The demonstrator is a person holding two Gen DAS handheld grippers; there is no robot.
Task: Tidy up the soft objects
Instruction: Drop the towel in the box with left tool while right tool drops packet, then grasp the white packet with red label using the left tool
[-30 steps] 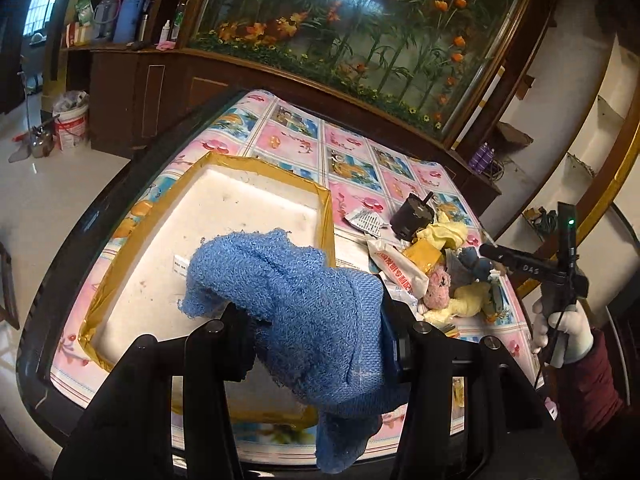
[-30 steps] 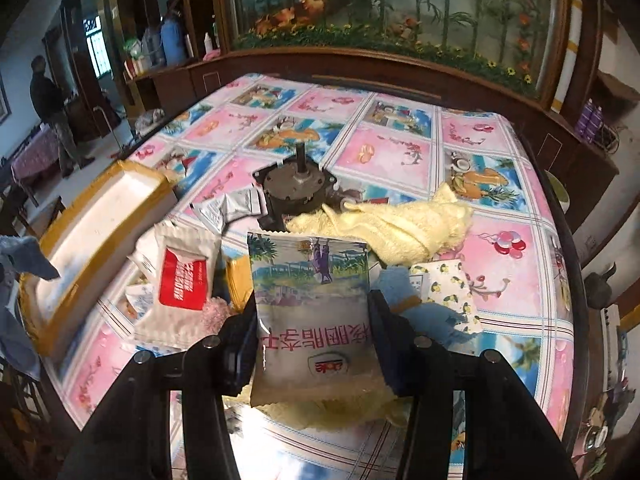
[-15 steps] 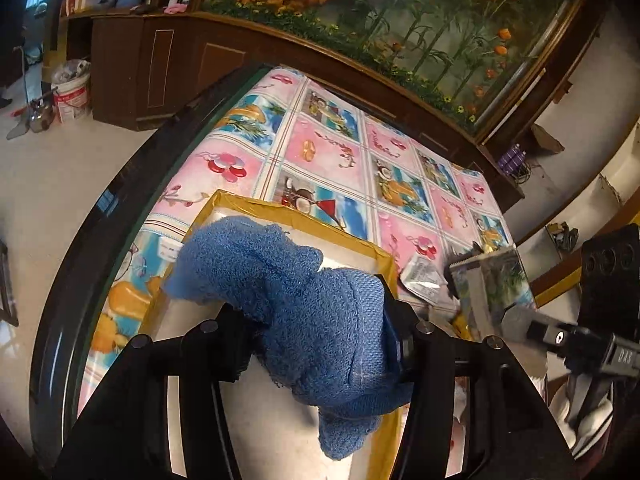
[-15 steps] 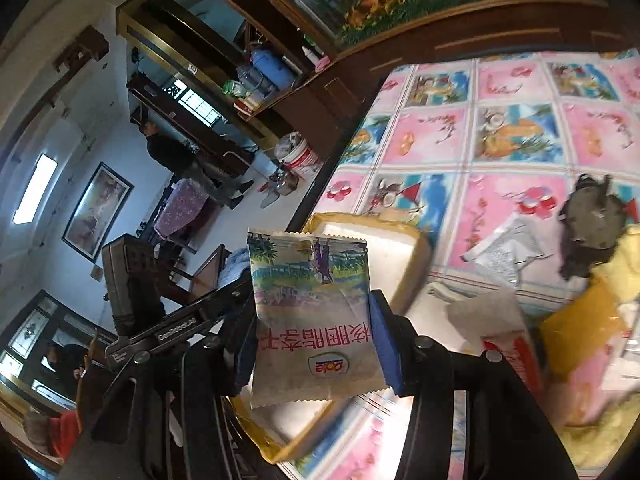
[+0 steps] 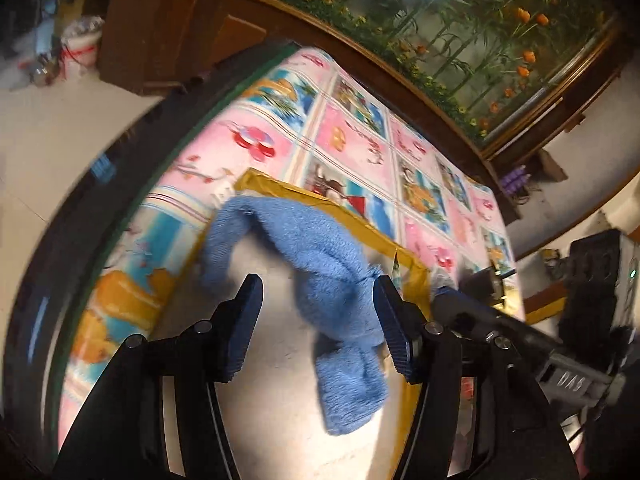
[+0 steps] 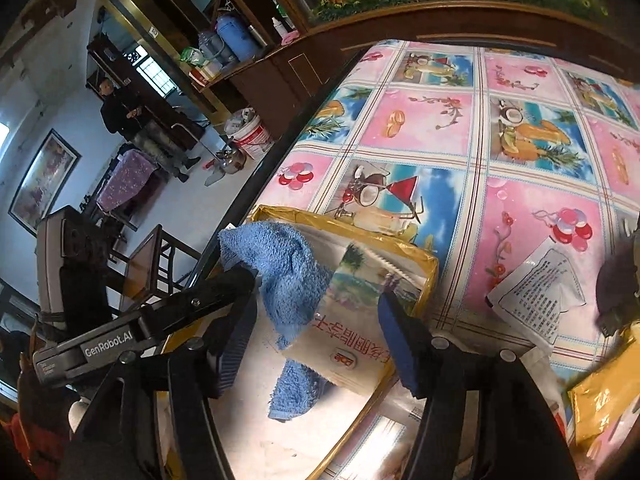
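Observation:
A blue towel [image 5: 320, 264] drops from my open left gripper [image 5: 318, 320] over the white tray with the yellow taped rim [image 5: 352, 208]. The towel still brushes the right finger. In the right wrist view the towel [image 6: 284, 276] hangs beside the left gripper's finger [image 6: 224, 292]. My right gripper [image 6: 316, 328] is open, and a printed snack packet [image 6: 352, 332] slips from between its fingers, leaning over the tray's rim [image 6: 404, 248]. The tray's white floor [image 6: 304, 432] lies below both grippers.
The tray sits near the left edge of a table covered by a pink and blue fruit-print cloth [image 6: 520, 128]. A white sachet [image 6: 536, 288], a dark object [image 6: 616, 280] and a yellow packet [image 6: 600, 404] lie to the right. A wooden cabinet [image 5: 168, 32] stands behind.
Both grippers have opened over the tray. The blue towel and the snack packet, held tight half a second ago, now fall free. Both grippers moved further over the tray.

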